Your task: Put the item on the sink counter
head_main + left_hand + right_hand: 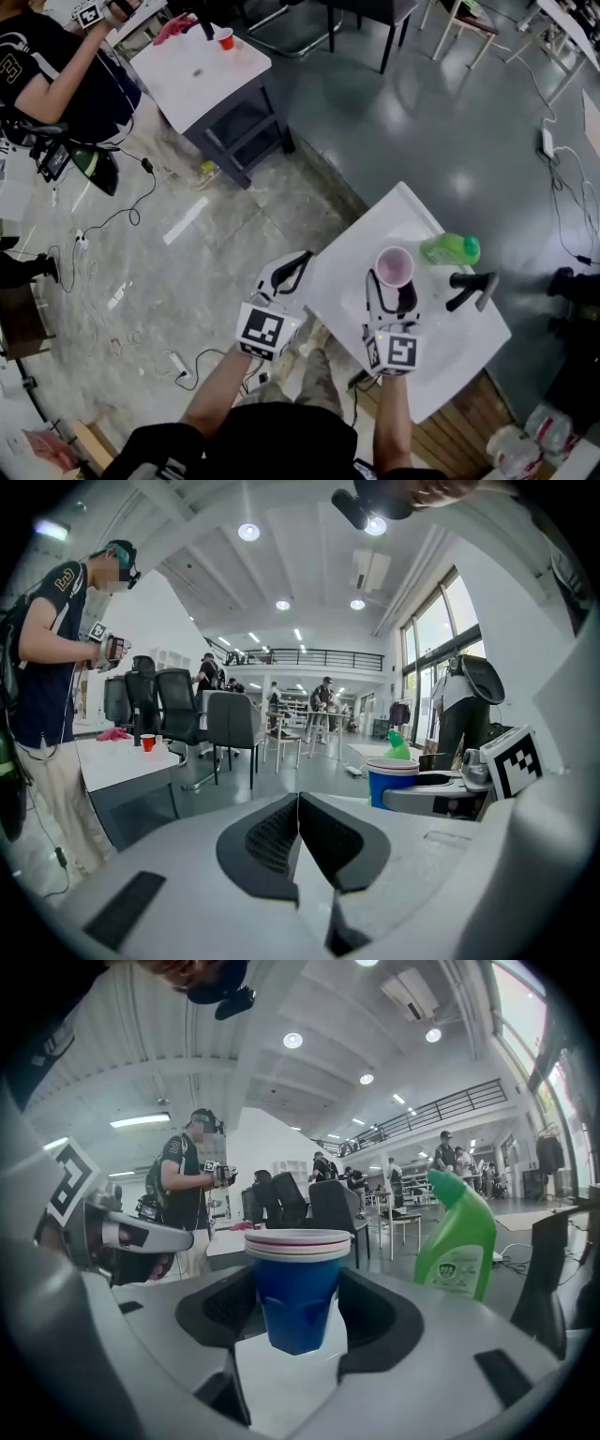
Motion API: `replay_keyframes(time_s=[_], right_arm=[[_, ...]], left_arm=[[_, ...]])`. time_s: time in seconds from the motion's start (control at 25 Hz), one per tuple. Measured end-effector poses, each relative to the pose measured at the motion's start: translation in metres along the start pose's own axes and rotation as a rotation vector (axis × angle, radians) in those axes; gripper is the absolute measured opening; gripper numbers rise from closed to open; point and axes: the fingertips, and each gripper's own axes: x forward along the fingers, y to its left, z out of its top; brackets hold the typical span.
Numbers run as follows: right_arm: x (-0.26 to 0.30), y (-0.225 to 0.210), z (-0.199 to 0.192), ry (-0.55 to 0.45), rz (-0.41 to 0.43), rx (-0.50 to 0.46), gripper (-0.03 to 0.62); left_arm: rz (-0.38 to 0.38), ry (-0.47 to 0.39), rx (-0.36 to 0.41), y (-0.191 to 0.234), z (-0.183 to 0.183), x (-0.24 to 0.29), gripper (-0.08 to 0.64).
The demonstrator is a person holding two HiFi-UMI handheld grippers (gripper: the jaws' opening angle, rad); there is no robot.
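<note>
A blue paper cup (394,267) with a pale rim and pink inside hangs upright over the white sink counter (450,361). My right gripper (392,287) is shut on it, a jaw on either side of its blue wall (298,1297). Beyond the cup, a green bottle (451,248) lies on the counter, and a black faucet (473,287) stands to its right. In the right gripper view the green bottle (459,1239) rises at the right. My left gripper (298,266) hovers at the counter's left edge, shut with nothing in it (298,808). From it I see the cup (392,782) to the right.
A white table (202,80) with a small red cup (226,38) stands at the far left, with a seated person (56,70) beside it. Cables and a power strip (176,364) lie on the floor at the left. Chairs stand at the back.
</note>
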Motion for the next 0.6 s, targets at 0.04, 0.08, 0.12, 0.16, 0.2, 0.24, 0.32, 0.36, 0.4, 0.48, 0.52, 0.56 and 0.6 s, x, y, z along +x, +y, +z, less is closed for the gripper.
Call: replay_keyframes(time_s=[0.04,0.08,0.12,0.16,0.2,0.24,0.32,0.36,0.4,0.48,0.52,0.56,0.6], right_arm=[[0.003,-0.001,-0.004,0.006,0.003,0.002,0.275],[0.006,-0.002,-0.007,0.009,0.006,0.003,0.275],[0.009,-0.003,-0.01,0.01,0.008,0.003,0.275],[0.011,-0.004,-0.013,0.01,0.011,0.003,0.275],[0.014,-0.005,-0.016,0.014,0.015,0.003,0.275],[0.016,-0.006,-0.02,0.019,0.018,0.004,0.275],[0.022,-0.008,-0.026,0.021,0.024,0.006,0.275],[0.025,-0.009,-0.028,0.02,0.028,0.005,0.275],[0.028,-0.01,-0.03,0.02,0.032,0.004,0.275],[0.034,-0.013,-0.035,0.024,0.04,0.007,0.275],[0.037,-0.014,-0.038,0.026,0.042,0.009,0.275],[0.04,-0.016,-0.04,0.029,0.042,0.011,0.275],[0.043,-0.017,-0.044,0.035,0.041,0.012,0.275]], left_arm=[[0.003,0.006,-0.001,0.001,-0.003,0.003,0.006],[0.006,0.016,-0.005,0.003,-0.007,0.005,0.006],[0.009,0.023,-0.007,0.004,-0.011,0.007,0.006],[0.011,0.027,-0.008,0.004,-0.014,0.01,0.006],[0.013,0.03,-0.009,0.005,-0.017,0.012,0.006],[0.014,0.031,-0.009,0.005,-0.019,0.015,0.006],[0.017,0.026,-0.005,0.007,-0.021,0.02,0.006],[0.018,0.027,-0.004,0.007,-0.023,0.023,0.006],[0.019,0.029,-0.005,0.008,-0.024,0.025,0.006],[0.022,0.037,-0.011,0.008,-0.029,0.03,0.006],[0.023,0.044,-0.015,0.009,-0.031,0.033,0.006],[0.025,0.049,-0.019,0.009,-0.034,0.035,0.006],[0.026,0.052,-0.021,0.01,-0.036,0.037,0.006]])
